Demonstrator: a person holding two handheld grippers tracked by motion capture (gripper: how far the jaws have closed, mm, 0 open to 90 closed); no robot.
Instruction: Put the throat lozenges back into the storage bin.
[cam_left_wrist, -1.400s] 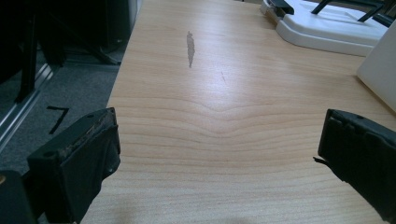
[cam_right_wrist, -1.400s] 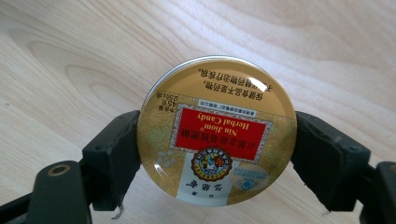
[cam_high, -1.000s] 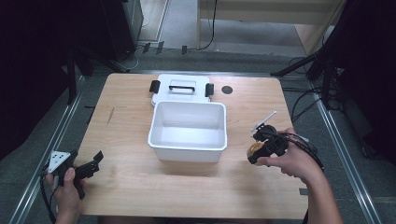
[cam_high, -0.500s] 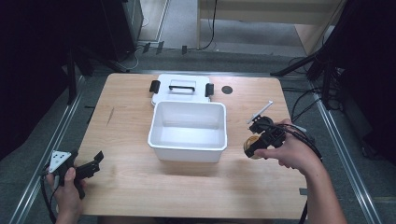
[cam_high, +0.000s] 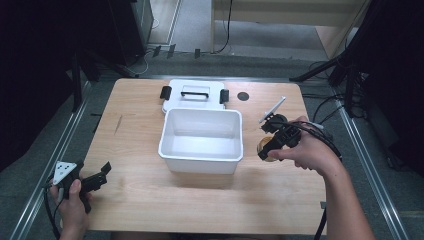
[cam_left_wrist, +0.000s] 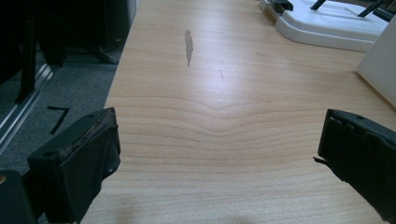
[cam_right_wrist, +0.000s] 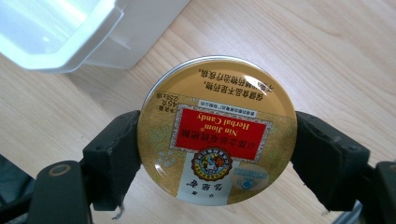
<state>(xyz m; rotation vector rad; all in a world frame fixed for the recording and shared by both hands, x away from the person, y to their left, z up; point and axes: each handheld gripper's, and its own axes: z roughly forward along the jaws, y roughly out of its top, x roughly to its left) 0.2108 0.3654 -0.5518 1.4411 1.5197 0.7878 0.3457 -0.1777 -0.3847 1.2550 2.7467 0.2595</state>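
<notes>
A wooden worktop (cam_high: 150, 200) is seen from above. Near its middle an open white plastic bin (cam_high: 201, 140) is set, with its white lid (cam_high: 194, 95), fitted with black clasps, laid flat just behind it. The left gripper (cam_high: 102, 172) is held at the worktop's near left corner, its jaws spread wide apart and empty. Just right of the bin, a round gold herbal candy tin (cam_right_wrist: 217, 149) is clamped between the jaws of the right gripper (cam_high: 272, 145).

overhead view, two close jaw-mounted views
</notes>
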